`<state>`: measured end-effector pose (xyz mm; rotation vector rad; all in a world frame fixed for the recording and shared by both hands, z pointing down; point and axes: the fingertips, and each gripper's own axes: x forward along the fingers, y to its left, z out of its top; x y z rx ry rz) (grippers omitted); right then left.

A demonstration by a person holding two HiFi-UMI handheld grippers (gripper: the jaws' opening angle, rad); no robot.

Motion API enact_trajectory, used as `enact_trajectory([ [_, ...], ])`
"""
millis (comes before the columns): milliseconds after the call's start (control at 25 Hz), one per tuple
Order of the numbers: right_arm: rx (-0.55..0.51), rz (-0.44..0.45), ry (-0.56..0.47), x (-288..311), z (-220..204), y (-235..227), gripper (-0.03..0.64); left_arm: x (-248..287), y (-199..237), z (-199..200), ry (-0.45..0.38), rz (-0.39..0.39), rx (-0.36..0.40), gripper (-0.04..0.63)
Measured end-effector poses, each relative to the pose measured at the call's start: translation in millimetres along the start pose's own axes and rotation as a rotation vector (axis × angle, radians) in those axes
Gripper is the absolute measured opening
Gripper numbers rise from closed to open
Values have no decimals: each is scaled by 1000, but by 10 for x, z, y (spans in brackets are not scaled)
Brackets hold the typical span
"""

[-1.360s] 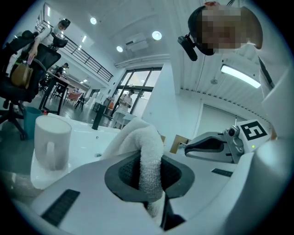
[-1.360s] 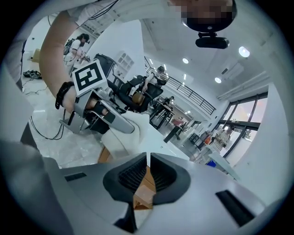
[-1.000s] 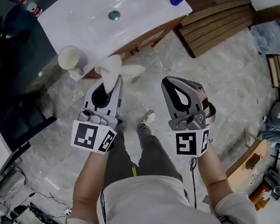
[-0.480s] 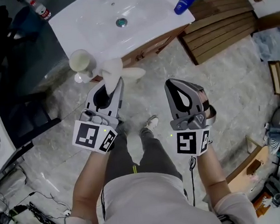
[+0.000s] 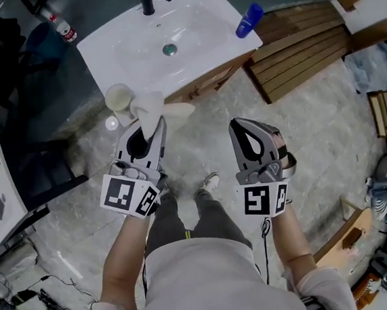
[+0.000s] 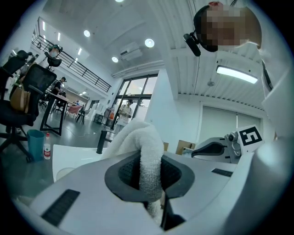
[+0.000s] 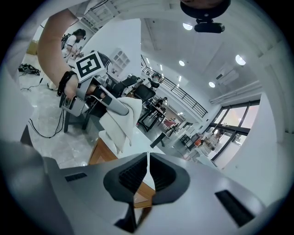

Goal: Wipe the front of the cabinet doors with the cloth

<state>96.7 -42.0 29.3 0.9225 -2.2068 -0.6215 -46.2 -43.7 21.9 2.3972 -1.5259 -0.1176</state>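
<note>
So, head view first: the left gripper (image 5: pixel 151 124) is clamped on the cloth (image 5: pixel 153 106), which flops out toward the wooden cabinet (image 5: pixel 214 72) under the sink (image 5: pixel 118 49). The cabinet front lies just ahead of that gripper. It runs on a slant, with its left end closer to the person. The left gripper is clearly the one nearer the cabinet, and the right gripper (image 5: pixel 248 124) hangs a bit further back. There's bare floor (image 5: pixel 300 127) in front of the cabinet, so I'd say plenty of room to sweep. A pale cup-like thing (image 5: pixel 118 97) sits by the cabinet's left corner, so I'd watch that.

Left gripper view: the cloth (image 6: pixel 149 153) is pinched between the pads, with its fold sticking up out of them.

Right gripper view: the jaws are closed together on nothing. The cabinet (image 7: pixel 102 153) shows beyond them, under the hanging cloth (image 7: pixel 121 121).
</note>
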Motion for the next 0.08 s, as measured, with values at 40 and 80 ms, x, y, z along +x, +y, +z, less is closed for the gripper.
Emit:
enact_trajectory([
  [40,2,-1,1,-22,15,-5,48,-19,-14,21,-1,1,0,58],
  [80,3,-2,2,-44,32,-11,48,-39,-28,43,-1,2,0,57],
])
